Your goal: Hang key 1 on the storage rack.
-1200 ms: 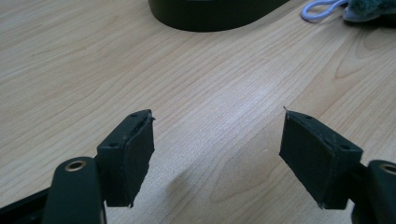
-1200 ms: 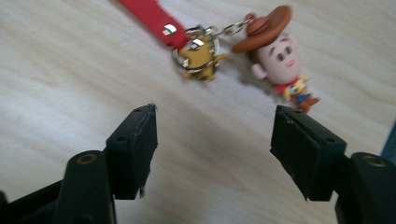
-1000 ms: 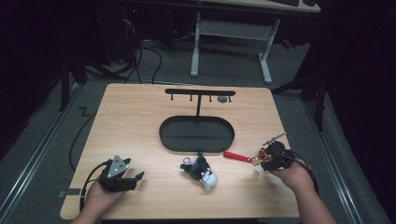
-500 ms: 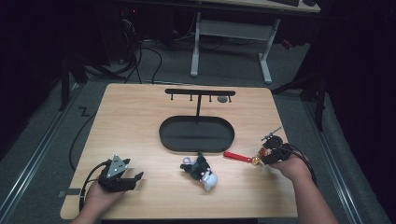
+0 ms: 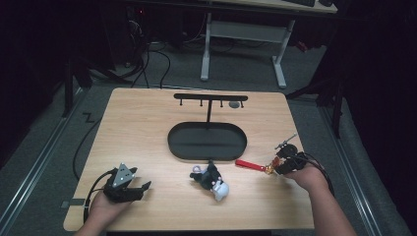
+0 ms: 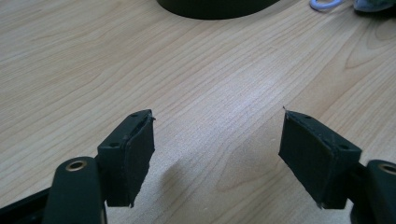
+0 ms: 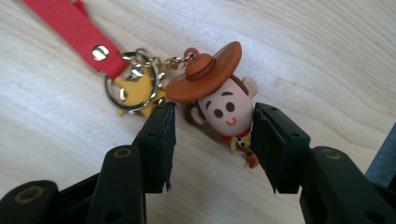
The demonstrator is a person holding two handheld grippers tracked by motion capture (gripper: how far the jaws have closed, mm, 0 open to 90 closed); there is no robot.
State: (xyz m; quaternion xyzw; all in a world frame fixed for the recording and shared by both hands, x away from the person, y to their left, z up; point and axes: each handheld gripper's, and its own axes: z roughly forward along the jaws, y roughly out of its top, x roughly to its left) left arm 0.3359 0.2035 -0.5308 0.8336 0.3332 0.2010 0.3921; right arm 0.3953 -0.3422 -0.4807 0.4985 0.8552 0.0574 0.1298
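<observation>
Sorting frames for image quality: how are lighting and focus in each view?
High view: table lit, surroundings nearly black, slightly soft. Left gripper view: sharp wood grain, pale glare patch mid-table. Right gripper view: cowboy keychain crisp and evenly lit.

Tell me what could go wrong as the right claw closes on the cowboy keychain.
The right claw has just been closing around the cowboy figure, with its pads not yet pressing.
1. The figure lies tilted, its round head between the pads; it may squirt out.
2. The left pad sits close to the key ring, so it could pinch the ring instead.
3. The red strap trails on the table and may swing when lifted.
</observation>
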